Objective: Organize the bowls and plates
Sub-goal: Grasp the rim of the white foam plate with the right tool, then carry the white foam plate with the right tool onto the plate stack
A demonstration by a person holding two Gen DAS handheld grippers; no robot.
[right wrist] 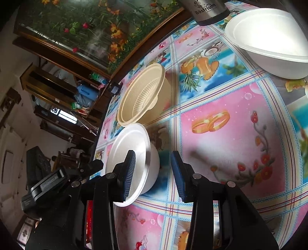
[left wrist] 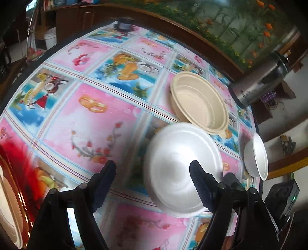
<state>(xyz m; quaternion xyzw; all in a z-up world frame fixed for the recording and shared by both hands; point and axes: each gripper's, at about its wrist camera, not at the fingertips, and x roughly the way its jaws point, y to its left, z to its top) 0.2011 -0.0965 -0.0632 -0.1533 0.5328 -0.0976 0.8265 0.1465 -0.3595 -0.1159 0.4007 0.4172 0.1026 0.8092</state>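
Your left gripper [left wrist: 153, 171] and right gripper [right wrist: 153, 175] both gape, holding nothing. The white bowl [left wrist: 181, 169] sits on the tabletop [left wrist: 92, 119] against the beige bowl [left wrist: 200, 103]. Only your right view shows the flask's lettering [right wrist: 205, 8].

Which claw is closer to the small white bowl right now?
Right. The right claw is open around the small white bowl's rim; the left claw is open, with that bowl just beyond its fingertips.

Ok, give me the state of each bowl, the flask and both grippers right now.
left gripper: jaws open, holding nothing
right gripper: jaws open around white bowl's rim
near white bowl: upright, empty
beige bowls: nested, upright, empty
far white bowl: upright, empty
steel flask: upright
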